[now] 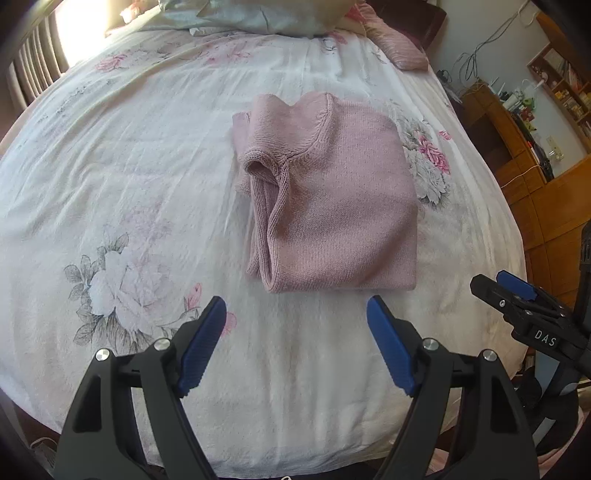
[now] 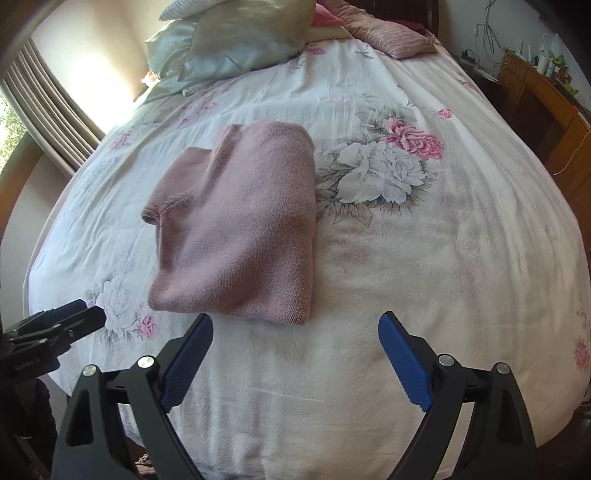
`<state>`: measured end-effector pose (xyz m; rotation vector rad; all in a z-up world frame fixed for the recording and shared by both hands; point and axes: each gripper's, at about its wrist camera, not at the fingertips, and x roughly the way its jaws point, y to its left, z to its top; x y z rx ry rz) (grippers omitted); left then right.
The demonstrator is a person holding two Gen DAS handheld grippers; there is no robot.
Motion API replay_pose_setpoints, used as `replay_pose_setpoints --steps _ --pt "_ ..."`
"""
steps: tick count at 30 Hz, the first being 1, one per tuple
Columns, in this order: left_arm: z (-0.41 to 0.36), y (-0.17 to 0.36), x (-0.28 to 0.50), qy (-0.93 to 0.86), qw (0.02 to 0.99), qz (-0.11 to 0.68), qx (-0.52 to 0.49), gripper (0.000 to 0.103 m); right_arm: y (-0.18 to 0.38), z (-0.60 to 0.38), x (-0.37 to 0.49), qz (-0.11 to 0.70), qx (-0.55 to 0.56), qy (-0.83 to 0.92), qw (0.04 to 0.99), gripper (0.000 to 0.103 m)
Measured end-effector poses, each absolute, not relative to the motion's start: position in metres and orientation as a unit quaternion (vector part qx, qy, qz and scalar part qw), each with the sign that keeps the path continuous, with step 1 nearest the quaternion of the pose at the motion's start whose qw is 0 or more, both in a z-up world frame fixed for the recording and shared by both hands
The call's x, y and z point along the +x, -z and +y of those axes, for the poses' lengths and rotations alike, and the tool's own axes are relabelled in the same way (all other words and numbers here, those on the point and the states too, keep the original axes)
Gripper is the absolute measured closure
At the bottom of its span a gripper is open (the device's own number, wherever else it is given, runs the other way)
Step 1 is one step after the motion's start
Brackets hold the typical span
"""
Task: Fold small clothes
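**Both grippers wide open, folded sweater on the bed**

Left gripper (image 1: 296, 314): spread wide, blue pads well apart, nothing between them, held above the near part of the bed just short of the sweater's near edge. Right gripper (image 2: 295, 330): likewise spread wide and empty, its left pad tip just before the sweater's near right corner in its own view. Seen from the left wrist camera, off to the right edge, black body with a blue pad and white lettering.

Ahead of both: pink knit sweater (image 1: 332, 206), folded into a compact rectangle, lying flat on the floral bedspread (image 1: 129, 184). Ribbed collar and a sleeve opening showing on its left side; smooth knit panel on top. Right edge just beside a printed pink-and-white flower.

Farther out: pale blue-green pillows (image 2: 240, 40) at the head of the bed, a pink striped cushion (image 2: 384, 33) beside them. Curtains (image 2: 48, 107) at the left by a bright window. Wooden furniture (image 1: 517, 155) at the right, shelves cluttered with small items too small to tell.
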<state>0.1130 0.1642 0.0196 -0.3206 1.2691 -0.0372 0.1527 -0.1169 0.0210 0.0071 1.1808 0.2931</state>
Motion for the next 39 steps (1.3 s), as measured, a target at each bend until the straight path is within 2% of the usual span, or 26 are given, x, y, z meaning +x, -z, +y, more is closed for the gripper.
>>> replay_pose_setpoints --steps 4,15,39 --pt "0.162 -0.032 0.106 0.023 0.798 0.586 -0.141 0.024 -0.038 -0.113 0.140 0.540 -0.002 -0.131 0.831 0.004" --pt "0.162 -0.052 0.088 0.021 0.806 0.576 -0.134 0.023 -0.064 -0.099 0.119 0.527 -0.063 -0.076 0.844 0.004" --pt "0.157 -0.062 0.075 0.025 0.808 0.574 -0.130 0.023 -0.074 -0.101 0.104 0.527 -0.052 -0.085 0.844 0.004"
